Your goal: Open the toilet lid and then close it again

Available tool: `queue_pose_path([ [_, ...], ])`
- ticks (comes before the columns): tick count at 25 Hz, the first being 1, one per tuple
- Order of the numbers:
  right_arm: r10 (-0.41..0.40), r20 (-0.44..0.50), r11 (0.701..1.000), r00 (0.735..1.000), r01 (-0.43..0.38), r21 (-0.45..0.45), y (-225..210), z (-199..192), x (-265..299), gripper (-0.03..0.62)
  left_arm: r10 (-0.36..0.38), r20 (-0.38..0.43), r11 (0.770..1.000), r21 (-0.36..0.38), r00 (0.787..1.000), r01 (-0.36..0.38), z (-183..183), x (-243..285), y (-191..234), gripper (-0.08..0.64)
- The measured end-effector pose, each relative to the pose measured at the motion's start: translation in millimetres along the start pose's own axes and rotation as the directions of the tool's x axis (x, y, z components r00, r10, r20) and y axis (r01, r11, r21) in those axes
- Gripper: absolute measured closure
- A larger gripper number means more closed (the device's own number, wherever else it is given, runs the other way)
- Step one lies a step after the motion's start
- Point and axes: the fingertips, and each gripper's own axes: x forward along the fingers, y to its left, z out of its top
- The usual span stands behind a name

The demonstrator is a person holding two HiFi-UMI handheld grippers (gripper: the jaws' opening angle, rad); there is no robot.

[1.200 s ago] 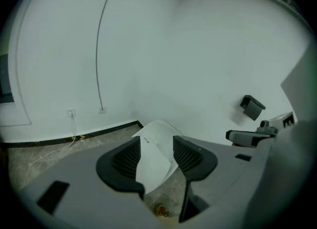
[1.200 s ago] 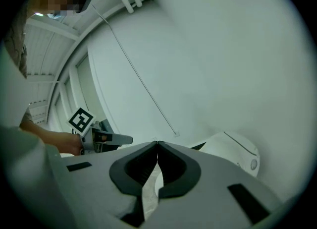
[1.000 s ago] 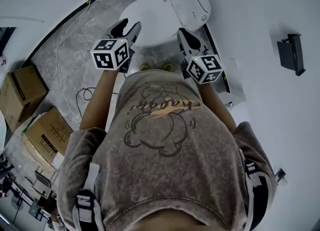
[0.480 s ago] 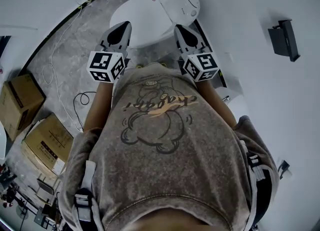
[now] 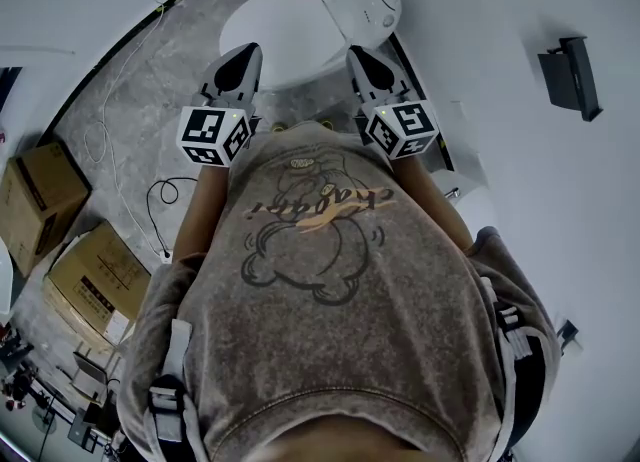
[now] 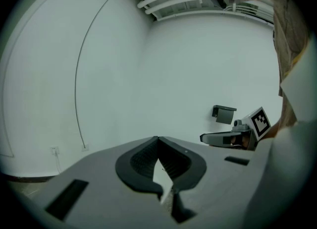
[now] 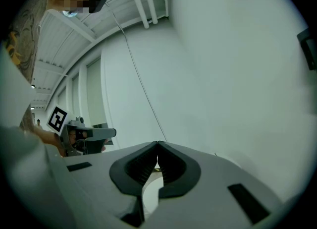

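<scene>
Cardboard boxes (image 5: 38, 190) crowd the floor on your left. Left gripper (image 5: 240, 58): jaws together, empty. Toilet lid (image 5: 290, 28) lies shut, just ahead between both grippers. It is likely rigid, light, slick plastic, so lift under its front rim. Right gripper (image 5: 365, 60): jaws together, empty. The wall (image 5: 540, 200) is close on that side.

Came out bright and flat, with soft even light off the white wall (image 6: 188, 74) and barely any shadows, bent hard fisheye-style toward the edges, went black in the corners of both gripper views, picked up a greenish tint there, blurred a bit up close.
</scene>
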Motion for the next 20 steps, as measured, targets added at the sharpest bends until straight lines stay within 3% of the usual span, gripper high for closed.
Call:
queue_pose_path([
  [20,0.049,-0.010,0.999,0.999,-0.049,-0.015,15.9,0.1,-2.5,0.566,0.017,-0.014,1.000,-0.022,1.000,-0.017,-6.0,-15.1,-0.2,0.551],
])
